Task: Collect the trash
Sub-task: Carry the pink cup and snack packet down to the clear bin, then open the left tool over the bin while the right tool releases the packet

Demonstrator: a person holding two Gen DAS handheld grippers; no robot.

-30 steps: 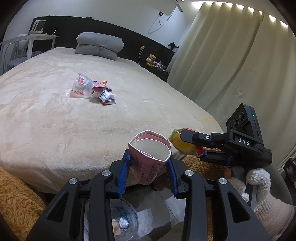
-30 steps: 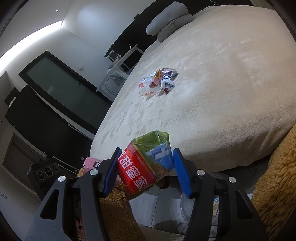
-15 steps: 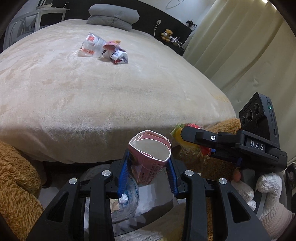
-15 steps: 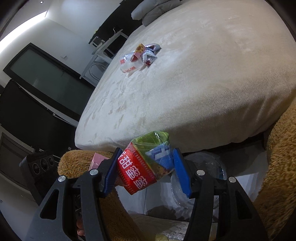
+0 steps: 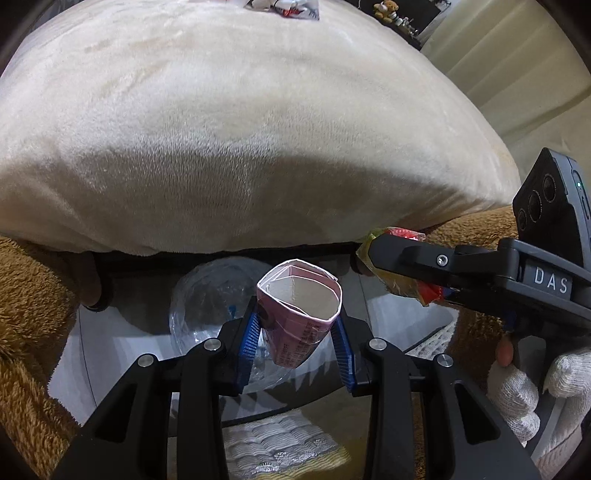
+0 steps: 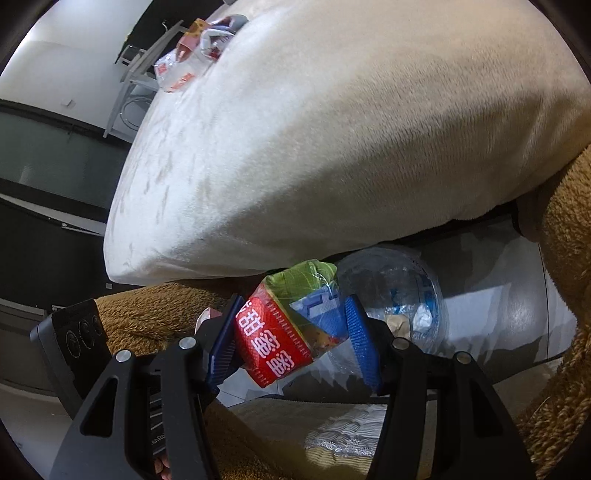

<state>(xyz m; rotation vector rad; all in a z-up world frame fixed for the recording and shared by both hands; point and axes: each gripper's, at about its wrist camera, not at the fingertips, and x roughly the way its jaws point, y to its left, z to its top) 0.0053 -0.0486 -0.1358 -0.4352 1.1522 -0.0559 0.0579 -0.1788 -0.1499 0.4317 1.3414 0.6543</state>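
The left gripper is closed on a pink carton, its blue pads pressed against both sides; the carton's open top faces the camera. The right gripper is likewise clamped on a red carton with a green top and white characters (the pads squeeze its two flanks). From the left wrist view the right gripper shows side-on at the right edge, the red carton between its fingers, with a white-gloved hand behind it.

Both cartons hang over a clear plastic bin standing on the floor just below the bed edge; crumpled paper lies inside it. In the left view the bin sits directly behind the pink carton.

The cream bed fills the frame above. More trash lies on it far from the grippers, seen also at the top edge of the left view. A brown plush throw flanks the bin.
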